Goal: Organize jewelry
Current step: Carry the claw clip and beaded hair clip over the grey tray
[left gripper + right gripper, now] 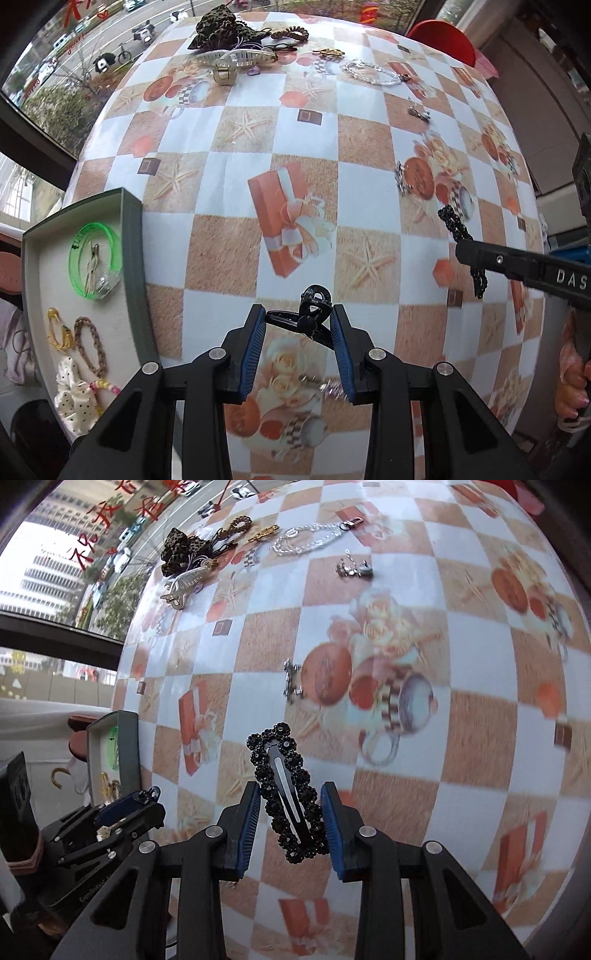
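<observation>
The left gripper [299, 323] has its blue pads partly closed and clamped on a small black claw clip [310, 314], which sits crosswise between the fingertips, its long axis running from pad to pad and its arched top pointing away from the gripper, above the table [236, 184]. To the left of this gripper, at the table's edge, stands a grey-green tray [131, 236] holding a green bangle [95, 264], a yellow snap clip [58, 328], a braided brown hair tie [89, 345] and a white dotted scrunchie [75, 398].

The right gripper [290, 814] is likewise partly closed, gripping a black beaded snap clip [286, 794] by its long sides. The clip's long axis runs nearly along the fingers, tilted slightly, with its rounded end pointing forward past the fingertips and its other end back between the pads.

Ahead of both grippers, at the far end of the table, lie a cream claw clip [236, 61], a dark leopard-print scrunchie [218, 29] and a silver chain bracelet [373, 74]. Nearer, a small rhinestone piece [291, 683] lies just ahead of the right gripper.
</observation>
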{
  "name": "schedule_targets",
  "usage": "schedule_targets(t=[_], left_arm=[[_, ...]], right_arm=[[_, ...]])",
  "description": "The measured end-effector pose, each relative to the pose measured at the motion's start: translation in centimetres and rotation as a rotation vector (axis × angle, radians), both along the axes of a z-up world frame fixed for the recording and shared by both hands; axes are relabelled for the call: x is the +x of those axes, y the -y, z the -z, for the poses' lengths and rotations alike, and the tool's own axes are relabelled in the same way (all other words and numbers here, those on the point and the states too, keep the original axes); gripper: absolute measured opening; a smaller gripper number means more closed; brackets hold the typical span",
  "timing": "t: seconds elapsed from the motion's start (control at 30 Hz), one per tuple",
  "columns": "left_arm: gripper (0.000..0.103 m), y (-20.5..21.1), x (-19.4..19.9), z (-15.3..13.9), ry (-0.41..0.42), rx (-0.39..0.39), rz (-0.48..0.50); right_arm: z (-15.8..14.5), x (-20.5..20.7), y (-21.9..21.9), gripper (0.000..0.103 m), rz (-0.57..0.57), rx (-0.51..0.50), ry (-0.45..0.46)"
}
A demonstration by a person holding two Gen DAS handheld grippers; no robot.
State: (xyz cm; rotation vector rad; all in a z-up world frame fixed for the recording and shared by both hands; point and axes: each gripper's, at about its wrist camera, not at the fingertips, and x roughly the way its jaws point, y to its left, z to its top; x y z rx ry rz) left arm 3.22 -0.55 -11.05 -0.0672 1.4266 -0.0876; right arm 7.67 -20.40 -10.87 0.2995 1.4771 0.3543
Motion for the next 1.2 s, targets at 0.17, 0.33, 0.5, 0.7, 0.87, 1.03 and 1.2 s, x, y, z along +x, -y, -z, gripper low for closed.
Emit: schedule_targets(t=[0.17,0.33,0.5,0.7,0.87,1.03,1.2], left_arm=[[0.04,-0.6,-1.3,-0.2,-0.003,-0.002,0.036],[0.04,-2.2,-2.6,-0.9,0.006,0.004,0.062],[0.04,-3.8,-3.8,-1.7,0.019,0.006,0.069],[0.04,-5.8,-4.9,-2.5,0.033,-0.002,0.061],[0.04,-7.4,-5.6,-2.8,0.042,-0.007,0.043],[0.04,-9.5,-6.2,-3.1,0.053,-0.01,0.005],[0.04,-12.4,-7.0,-3.1,0.058,-0.006,-0.053]], right_arm=[[-0.5,-1.5,-0.4,0.036,0.043,0.002,0.002],[-1.0,-3.1,-1.6,0.037,0.076,0.015,-0.002],[-1.7,-4.4,-3.3,0.037,0.086,0.027,-0.005],[-2.5,-5.4,-6.1,0.036,0.055,0.022,0.002],[-3.0,-5.7,-8.8,0.036,0.015,0.022,0.009],[-3.4,-5.7,-11.7,0.036,-0.032,0.021,0.016],[-3.7,-5.6,-14.8,0.036,-0.092,0.021,0.021]])
